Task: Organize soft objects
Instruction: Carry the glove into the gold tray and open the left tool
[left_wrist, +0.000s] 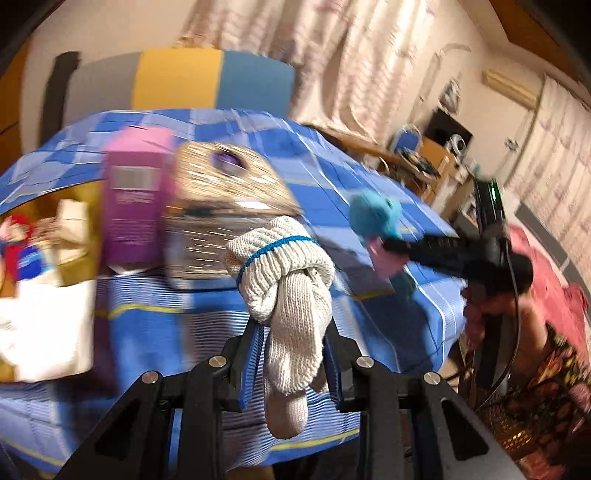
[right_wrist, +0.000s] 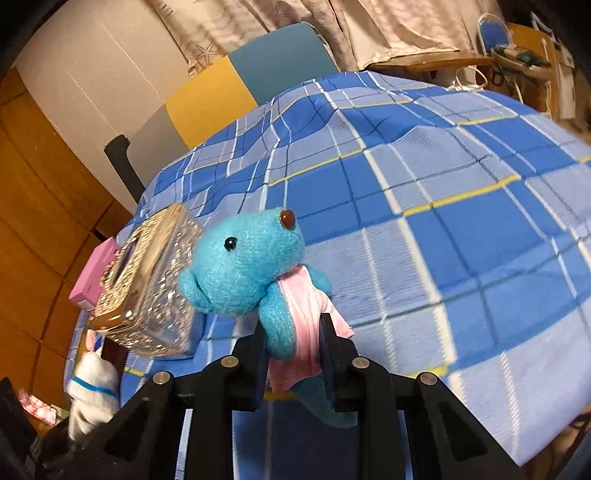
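Observation:
My left gripper (left_wrist: 293, 325) is shut on a knotted white knit glove with a blue band (left_wrist: 288, 280), held above the blue checked cloth (left_wrist: 354, 173). The glove also shows at the lower left of the right wrist view (right_wrist: 94, 387). My right gripper (right_wrist: 293, 325) is shut on a blue plush toy with a pink cloth (right_wrist: 251, 258), lifted over the cloth (right_wrist: 461, 221). The right gripper (left_wrist: 384, 245) with the plush toy (left_wrist: 373, 218) shows at the right of the left wrist view.
A glittery gold tissue box (right_wrist: 147, 280) and a pink-purple carton (left_wrist: 135, 195) stand on the cloth at the left. A bag with toys (left_wrist: 33, 258) is at far left. A yellow and blue chair back (right_wrist: 240, 81) is beyond.

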